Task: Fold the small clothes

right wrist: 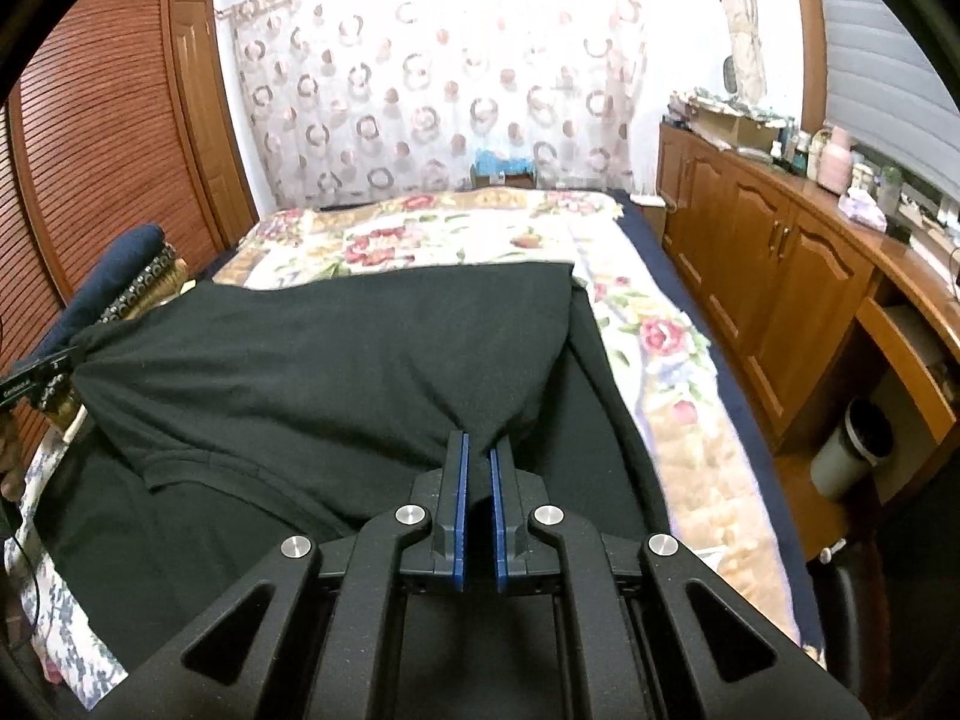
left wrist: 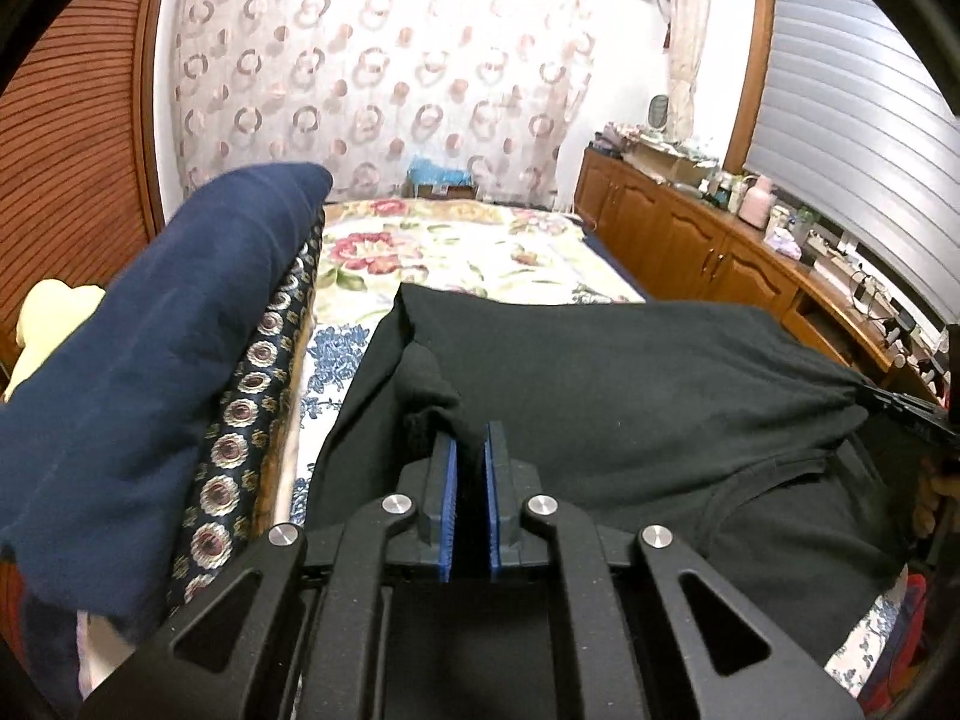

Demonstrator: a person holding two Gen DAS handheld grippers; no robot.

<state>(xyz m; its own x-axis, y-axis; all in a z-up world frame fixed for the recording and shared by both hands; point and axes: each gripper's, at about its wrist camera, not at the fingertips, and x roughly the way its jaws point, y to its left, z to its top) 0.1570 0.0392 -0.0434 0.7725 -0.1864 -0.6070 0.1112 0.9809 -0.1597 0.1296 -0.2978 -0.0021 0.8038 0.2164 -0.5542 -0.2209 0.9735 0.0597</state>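
Left gripper (left wrist: 470, 441): jaws pressed together on a bunched corner of the black garment (left wrist: 630, 384), pinching the cloth between the blue pads.
Right gripper (right wrist: 477, 450): likewise clamped on the opposite corner of the same garment (right wrist: 336, 360) — the fabric gathers into its pads.
Why held so: with one edge pinched at both ends, the cloth hangs taut between the two tools, probably so that edge can be carried over the rest as a fold.
Garment's place: lies on the floral bedspread (left wrist: 456, 246) at the near end of the bed, its gripped edge raised, the collar part below still resting.
Around: a dark blue cloth (left wrist: 156, 360) draped over a patterned roll at the left, just beside the garment; wooden cabinets (right wrist: 774, 276) along the right.
In the way: little — the bedspread beyond is free, though the blue cloth crowds the left side.
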